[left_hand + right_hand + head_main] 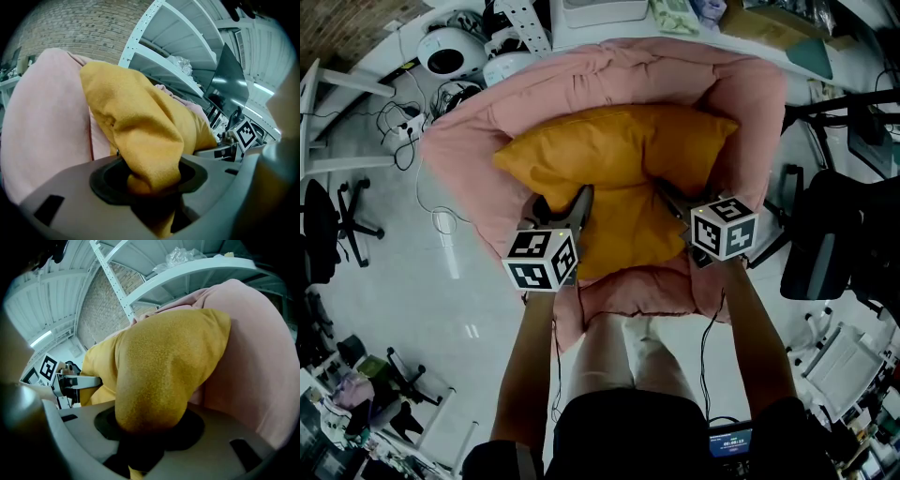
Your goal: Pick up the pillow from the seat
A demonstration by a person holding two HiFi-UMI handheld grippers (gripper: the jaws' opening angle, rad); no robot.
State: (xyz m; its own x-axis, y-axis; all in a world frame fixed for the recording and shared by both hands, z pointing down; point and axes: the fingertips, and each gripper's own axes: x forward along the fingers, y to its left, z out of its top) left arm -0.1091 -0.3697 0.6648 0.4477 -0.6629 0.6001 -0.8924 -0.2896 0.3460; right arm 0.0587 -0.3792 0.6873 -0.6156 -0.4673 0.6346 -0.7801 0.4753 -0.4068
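Note:
A mustard-yellow pillow lies in a pink padded seat. My left gripper is shut on the pillow's lower left part, and yellow cloth is bunched between its jaws. On the lower right part my right gripper is shut too, its jaws pinching a fold of the pillow. The pink seat back rises behind the pillow. Each gripper view catches the other gripper's marker cube, the right one and the left one. The pillow's underside is hidden.
White round devices and cables lie on the floor at the upper left. Black office chairs stand at the left and right. A white metal shelf rises behind the seat. The person's legs stand at the seat's front.

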